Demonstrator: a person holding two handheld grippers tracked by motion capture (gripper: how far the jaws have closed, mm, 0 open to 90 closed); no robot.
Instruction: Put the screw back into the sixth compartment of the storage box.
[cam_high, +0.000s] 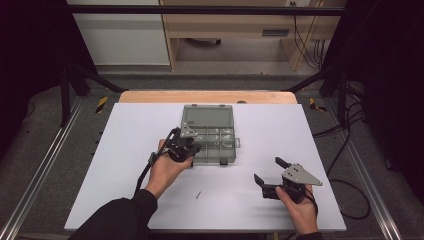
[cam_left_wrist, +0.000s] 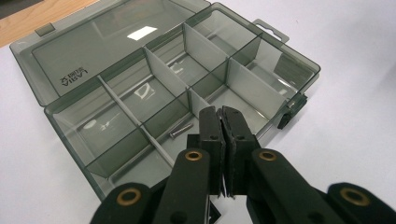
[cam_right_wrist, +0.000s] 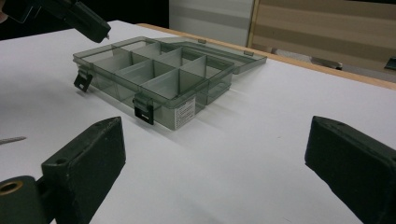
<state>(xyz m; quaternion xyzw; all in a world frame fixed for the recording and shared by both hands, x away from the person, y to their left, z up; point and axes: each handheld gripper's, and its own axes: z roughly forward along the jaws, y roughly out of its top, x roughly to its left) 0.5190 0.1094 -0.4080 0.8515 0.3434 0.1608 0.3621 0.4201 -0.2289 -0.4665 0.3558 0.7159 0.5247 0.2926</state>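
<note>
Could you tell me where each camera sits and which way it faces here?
High view: above the person's side, looking forward and down on the white table; both forearms and hands show.
Left gripper view: on the left claw, looking down along its shut jaws into the open compartment box, where a small screw lies.
Right gripper view: on the right claw, jaws open, looking low across the table.
Both gripper views share the box.

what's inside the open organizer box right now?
The organizer box holds one small metal screw in a near-row compartment, just ahead of the shut left tool. The other visible compartments look empty. The nearest corner is hidden behind the tool.
</note>
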